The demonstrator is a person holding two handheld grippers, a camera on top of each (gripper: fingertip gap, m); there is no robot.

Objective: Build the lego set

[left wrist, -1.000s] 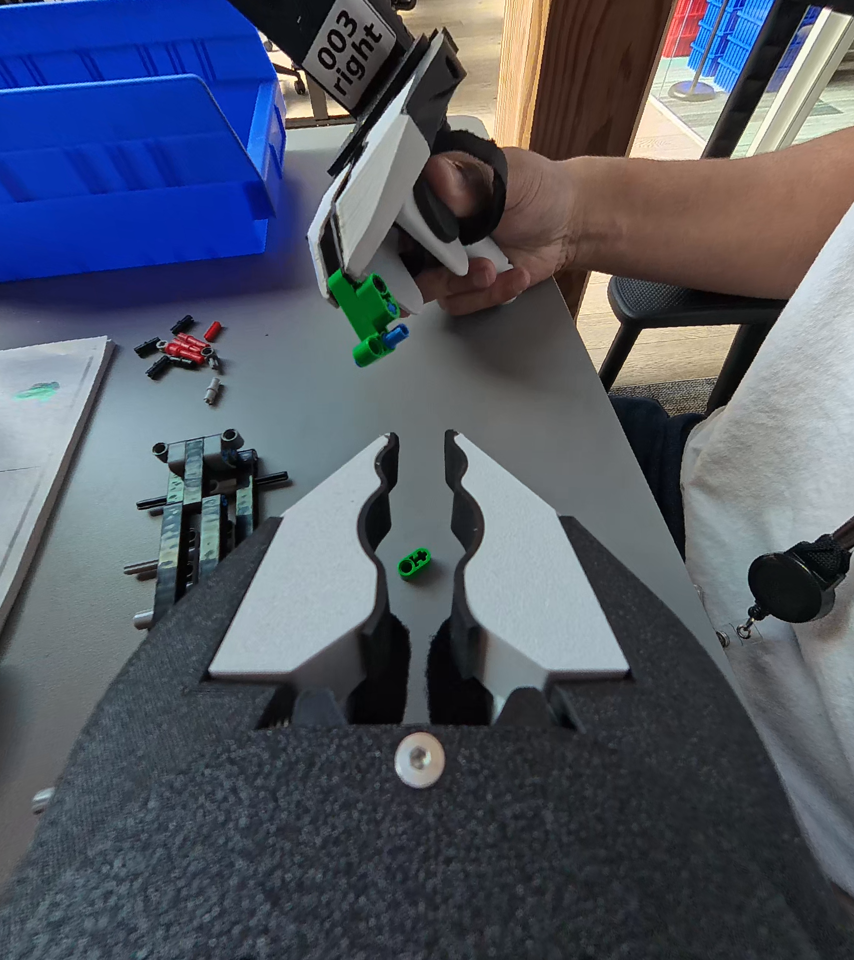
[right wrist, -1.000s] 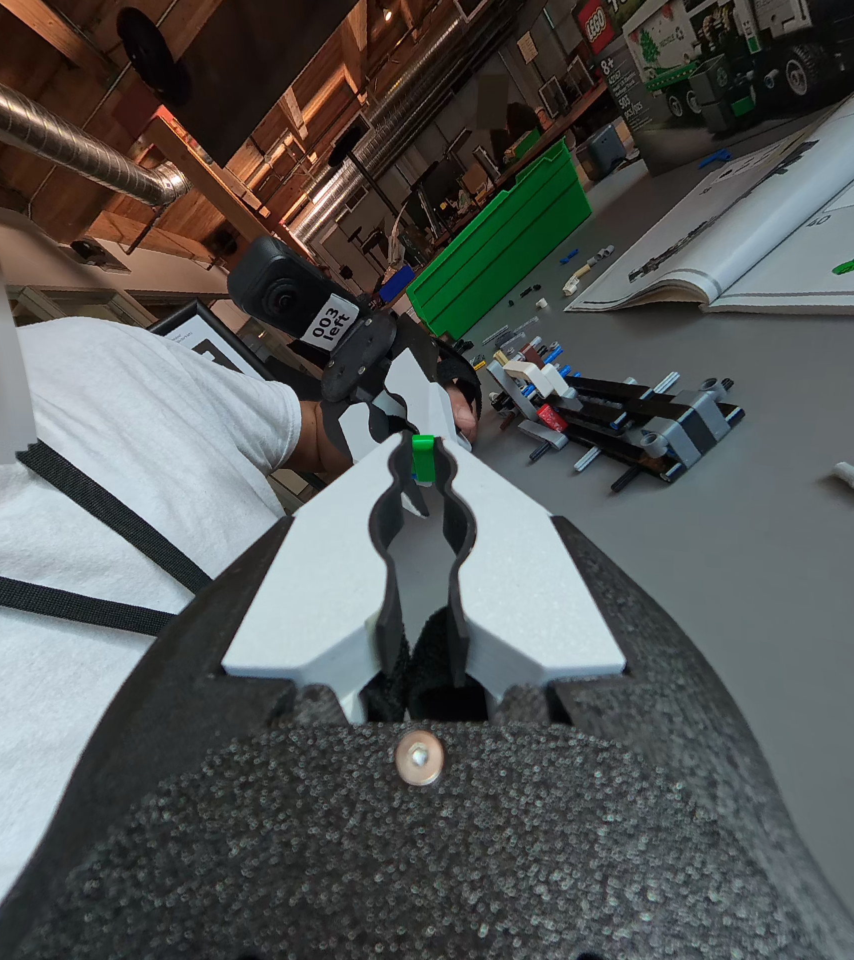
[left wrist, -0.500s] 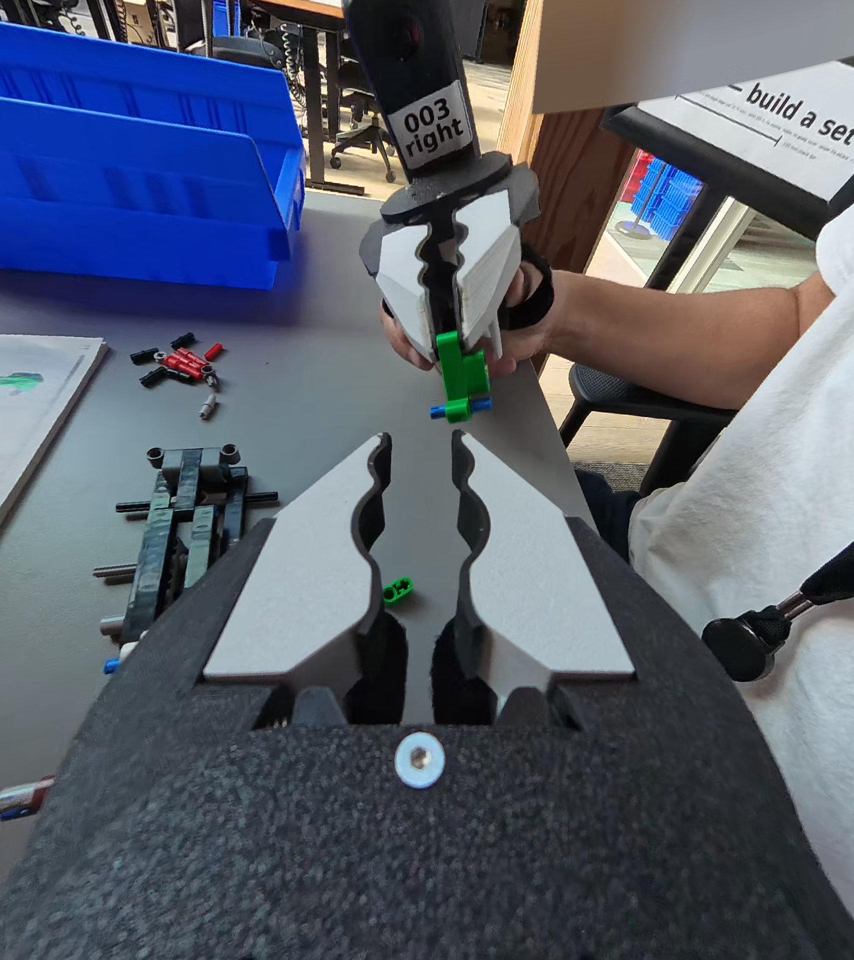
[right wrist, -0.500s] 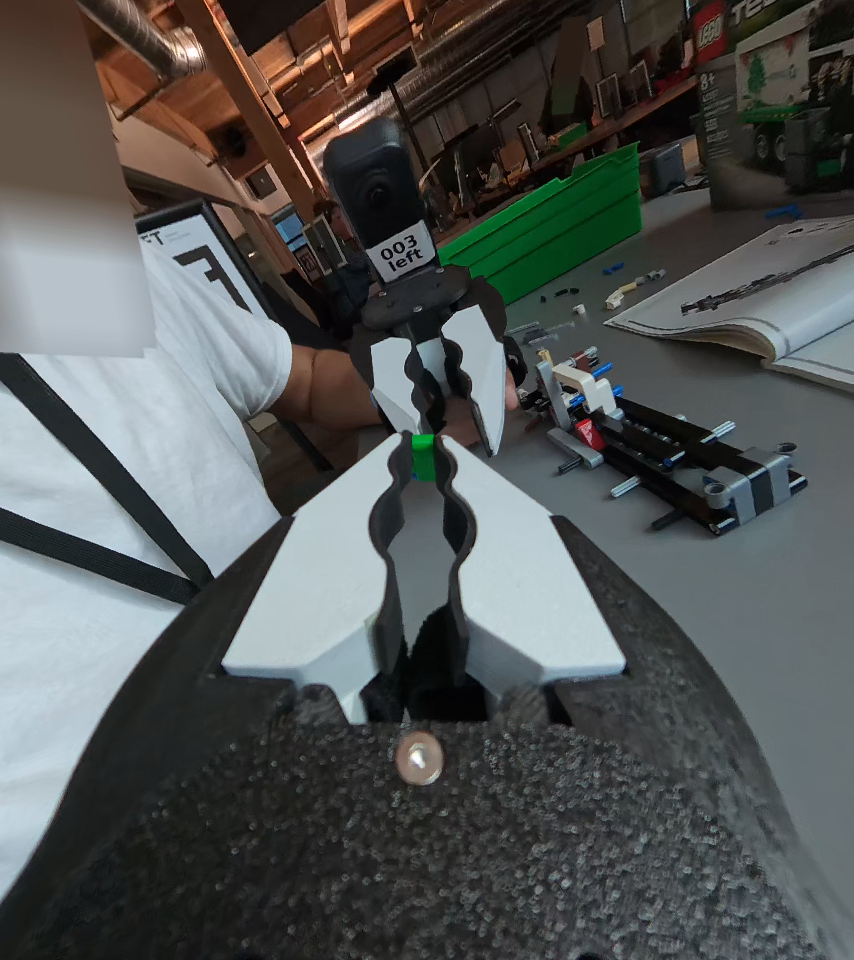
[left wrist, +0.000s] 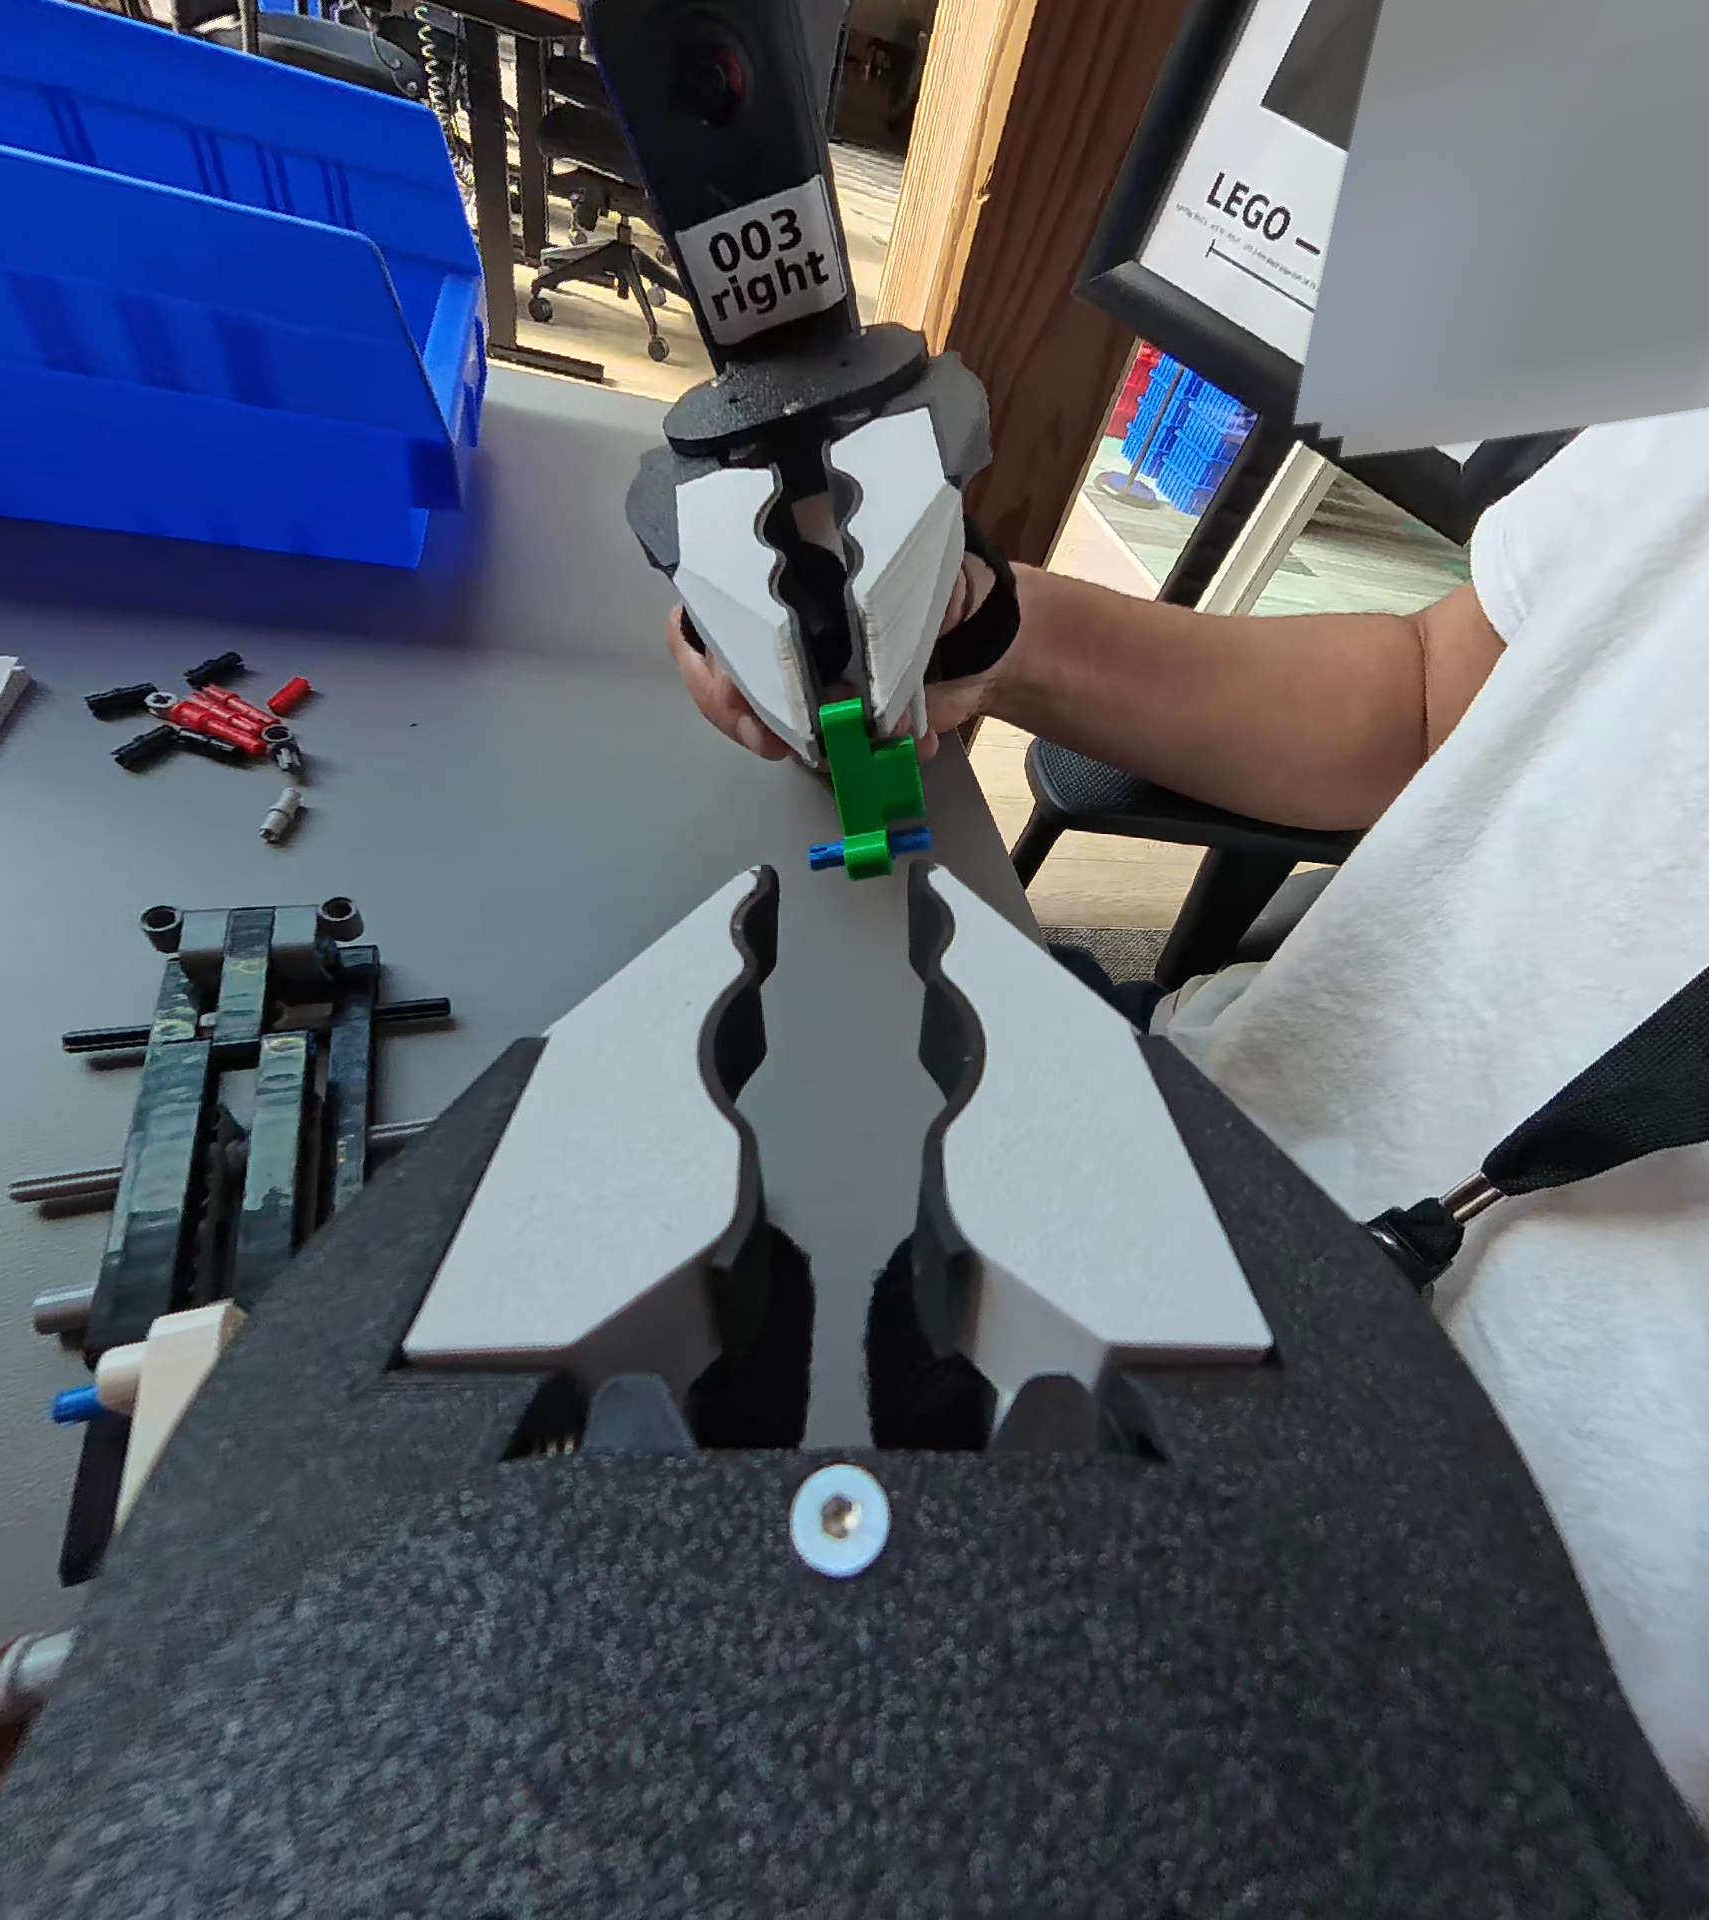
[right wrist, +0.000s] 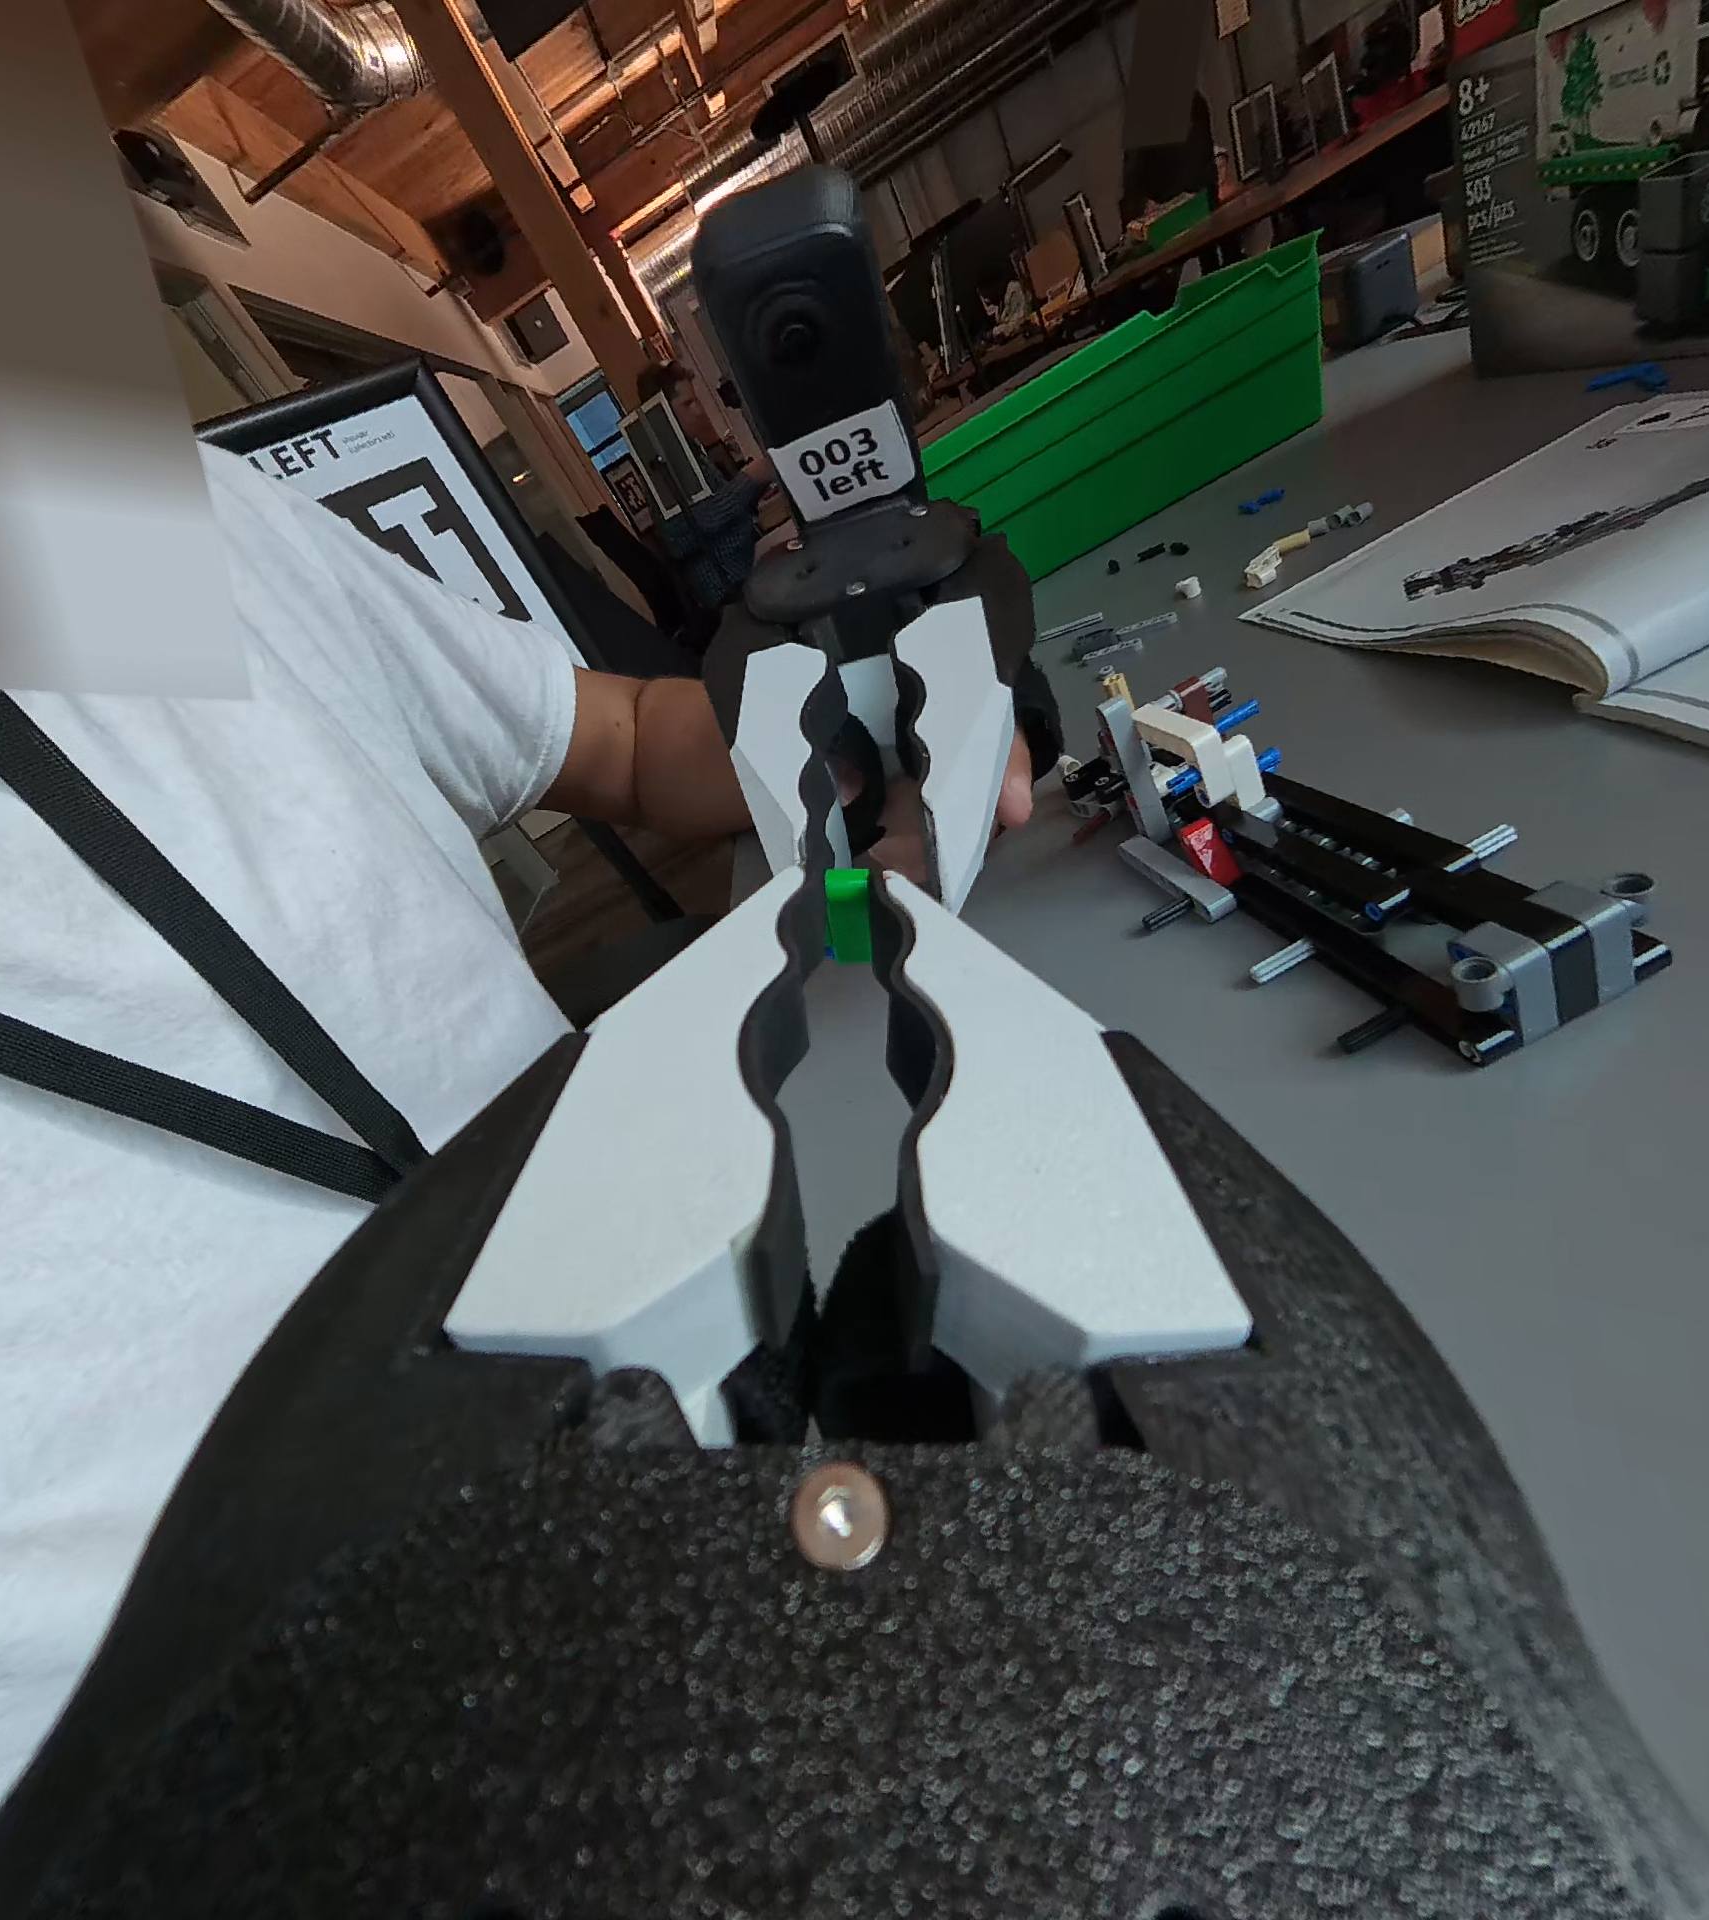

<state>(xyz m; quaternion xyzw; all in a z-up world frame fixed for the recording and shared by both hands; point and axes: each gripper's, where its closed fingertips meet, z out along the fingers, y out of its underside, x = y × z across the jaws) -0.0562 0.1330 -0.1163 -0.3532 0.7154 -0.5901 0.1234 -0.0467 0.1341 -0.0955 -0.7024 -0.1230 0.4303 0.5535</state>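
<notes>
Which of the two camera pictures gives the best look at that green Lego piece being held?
The left wrist view. There the green piece hangs below the right gripper, which is shut on it, so its stepped shape and the blue pin through its lower end show. The right wrist view shows only a small green end between its own fingertips.

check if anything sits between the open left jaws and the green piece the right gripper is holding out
Nothing visible does. The green piece, with its blue pin, hangs from the right gripper just beyond the left gripper, whose jaws stand open and empty, with only bare grey table in between.
</notes>
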